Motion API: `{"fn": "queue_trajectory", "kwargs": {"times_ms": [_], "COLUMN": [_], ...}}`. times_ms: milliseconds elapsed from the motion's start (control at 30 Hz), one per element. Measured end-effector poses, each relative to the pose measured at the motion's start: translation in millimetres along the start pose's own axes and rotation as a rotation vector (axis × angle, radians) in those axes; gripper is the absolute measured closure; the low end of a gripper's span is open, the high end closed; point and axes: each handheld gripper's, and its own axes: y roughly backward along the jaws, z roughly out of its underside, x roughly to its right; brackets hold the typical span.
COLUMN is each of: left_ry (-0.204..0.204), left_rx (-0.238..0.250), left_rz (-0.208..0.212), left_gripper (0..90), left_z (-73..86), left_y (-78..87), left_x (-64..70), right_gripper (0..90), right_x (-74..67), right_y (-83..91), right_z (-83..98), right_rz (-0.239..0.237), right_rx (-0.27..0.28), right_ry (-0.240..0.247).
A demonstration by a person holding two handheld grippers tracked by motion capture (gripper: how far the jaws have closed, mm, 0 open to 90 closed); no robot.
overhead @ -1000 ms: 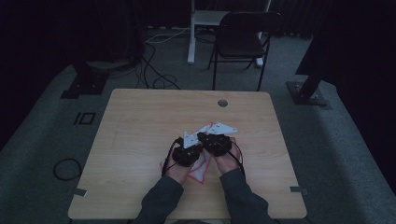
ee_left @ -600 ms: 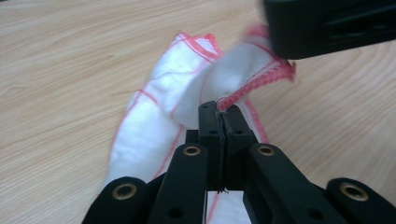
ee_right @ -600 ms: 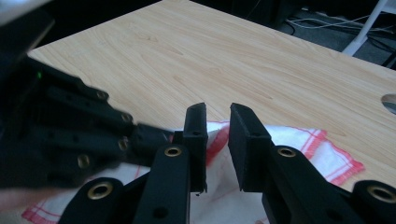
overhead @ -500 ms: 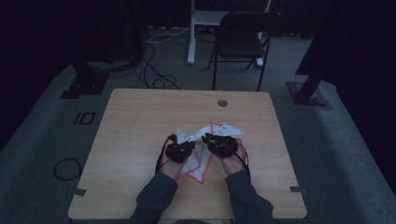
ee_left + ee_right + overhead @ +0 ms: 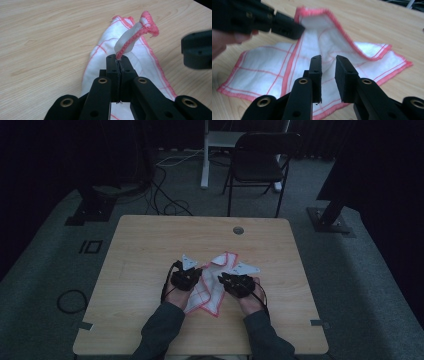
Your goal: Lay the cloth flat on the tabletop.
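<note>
Wooden table (image 5: pixel 150 255), left tongs (image 5: pixel 117 58) pinching cloth (image 5: pixel 100 65), right tongs (image 5: pixel 328 61) parted

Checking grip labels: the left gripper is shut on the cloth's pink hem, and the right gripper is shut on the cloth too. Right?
Not quite. The left gripper is shut on the hem of the cloth, but the right gripper view shows the right gripper with its jaws apart above the cloth, nothing pressed between them; they have just been opening.

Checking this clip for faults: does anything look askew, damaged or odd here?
Nothing damaged. The cloth lies crumpled and partly folded on the table, one red-hemmed edge pinched up by the left tool. The right tool hovers open above it.
</note>
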Motion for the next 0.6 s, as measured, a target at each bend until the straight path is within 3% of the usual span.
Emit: {"fn": "queue_trajectory", "kwargs": {"times_ms": [600], "left_ry": [0.036], "left_rx": [0.002], "left_rz": [-0.032], "left_gripper": [89.5], "left_z": [0.9], "left_y": [3.5], "left_x": [-24.1], "right_gripper": [70.6], "right_x": [-19.7], "right_y": [-28.5], "right_z": [29.8], "right_rz": [-0.053], "right_rx": [-0.125], "right_ry": [0.034]}}
